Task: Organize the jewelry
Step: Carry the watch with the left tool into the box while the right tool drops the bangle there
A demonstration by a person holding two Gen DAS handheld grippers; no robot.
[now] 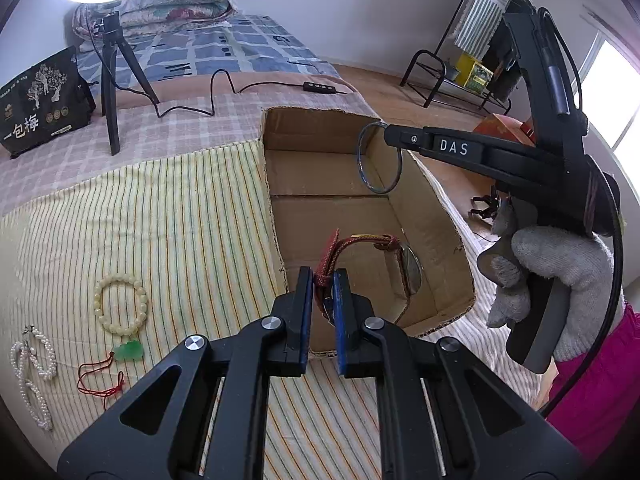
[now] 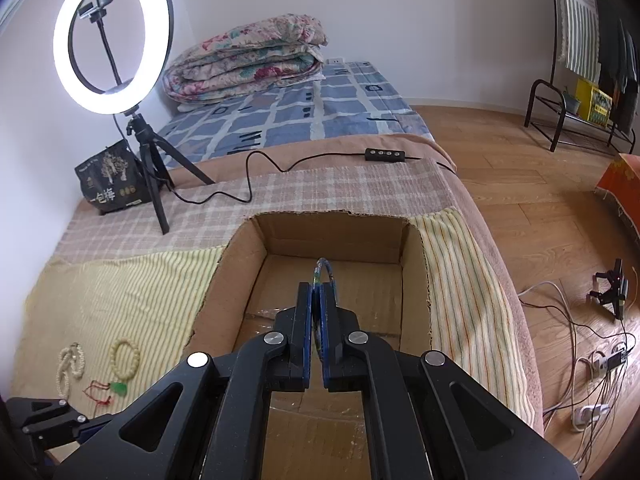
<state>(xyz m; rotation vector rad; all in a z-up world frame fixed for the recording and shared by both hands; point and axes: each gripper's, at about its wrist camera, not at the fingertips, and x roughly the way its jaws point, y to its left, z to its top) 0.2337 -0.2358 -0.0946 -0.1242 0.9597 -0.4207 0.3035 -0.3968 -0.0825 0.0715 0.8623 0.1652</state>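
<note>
On the striped cloth (image 1: pixel 168 216) at the left, a pearl strand (image 1: pixel 34 368), a cream bead bracelet (image 1: pixel 120 304) and a green pendant on red cord (image 1: pixel 128 351) are left to collect. The left gripper (image 1: pixel 323 292) is clamped on a red-strapped watch (image 1: pixel 384 264) above the cardboard box (image 1: pixel 448 248), which looks empty inside. The right gripper (image 2: pixel 316 304) pinches a thin bangle (image 1: pixel 379 158) over it.

A lit ring light (image 2: pixel 114 32) on a black tripod (image 2: pixel 154 168) stands on the bed at ten o'clock in the right wrist view. A dark snack bag (image 2: pixel 110 178) leans just beside its legs. A folded floral quilt (image 2: pixel 248 60) lies at twelve o'clock on a blue checked sheet (image 2: pixel 304 112). The light's cable and inline switch (image 2: pixel 385 155) trail across the plaid blanket (image 2: pixel 280 192). A black metal rack (image 2: pixel 576 120) stands on the wooden floor (image 2: pixel 520 184) at two o'clock.
</note>
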